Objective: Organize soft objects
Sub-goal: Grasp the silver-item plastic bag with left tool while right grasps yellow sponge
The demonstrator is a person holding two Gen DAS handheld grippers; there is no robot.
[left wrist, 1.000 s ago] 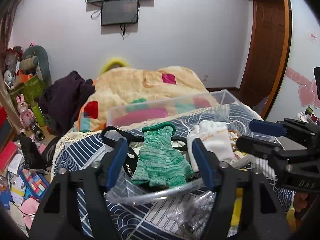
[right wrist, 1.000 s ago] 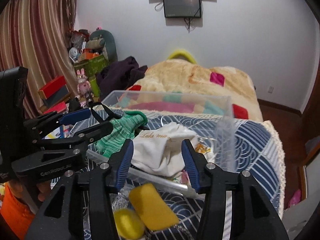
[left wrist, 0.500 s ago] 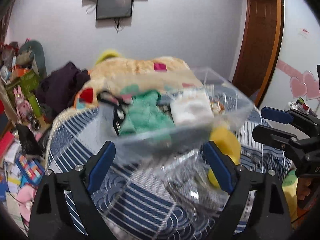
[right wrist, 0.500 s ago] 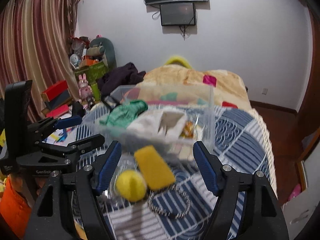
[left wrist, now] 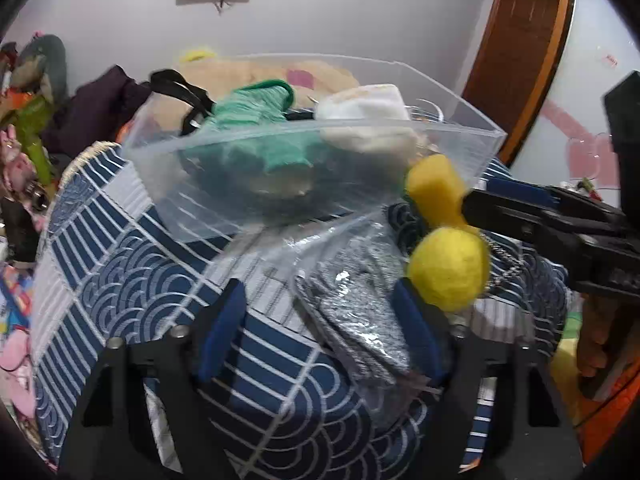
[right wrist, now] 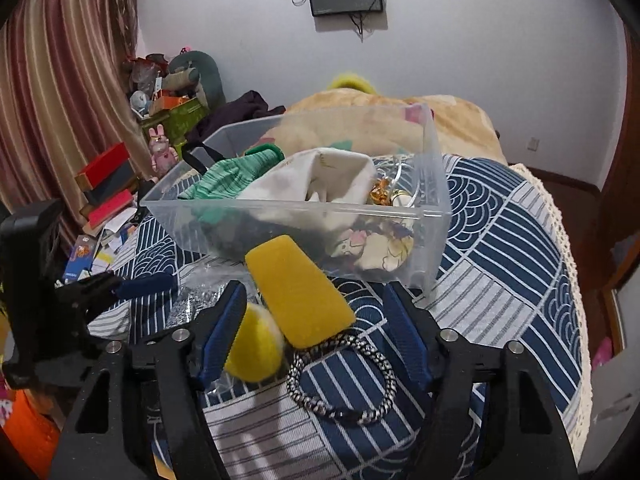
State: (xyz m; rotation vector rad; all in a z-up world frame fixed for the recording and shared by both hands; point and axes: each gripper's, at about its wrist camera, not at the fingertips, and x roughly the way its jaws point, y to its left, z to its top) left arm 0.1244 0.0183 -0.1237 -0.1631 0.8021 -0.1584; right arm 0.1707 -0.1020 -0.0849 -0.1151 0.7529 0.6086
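Note:
A clear plastic bin (left wrist: 280, 130) (right wrist: 280, 202) on the bed holds a green knitted glove (left wrist: 252, 104) (right wrist: 236, 176) and a white cloth (left wrist: 368, 108) (right wrist: 312, 176). In front of it lie a yellow sponge (left wrist: 434, 192) (right wrist: 300, 292), a yellow ball (left wrist: 448, 268) (right wrist: 256, 348), a braided cord (right wrist: 344, 384) and a silvery bagged item (left wrist: 352, 304). My left gripper (left wrist: 320, 320) (right wrist: 136, 284) straddles the bagged item, jaws closing, pads not pressing it. My right gripper (right wrist: 314, 332) (left wrist: 540, 216) straddles sponge, ball and cord, jaws closing, gripping nothing.
The bed carries a blue-and-white patterned cover (left wrist: 140, 280) (right wrist: 500, 240) and a beige blanket (right wrist: 452, 120) behind the bin. Boxes, toys and papers (right wrist: 108, 184) crowd the floor at the left. A wooden door (left wrist: 520, 40) stands at the right.
Both grippers have come down from over the bin, off the glove and the white cloth, to the bedspread in front of it. Their jaws widened, then narrowed again.

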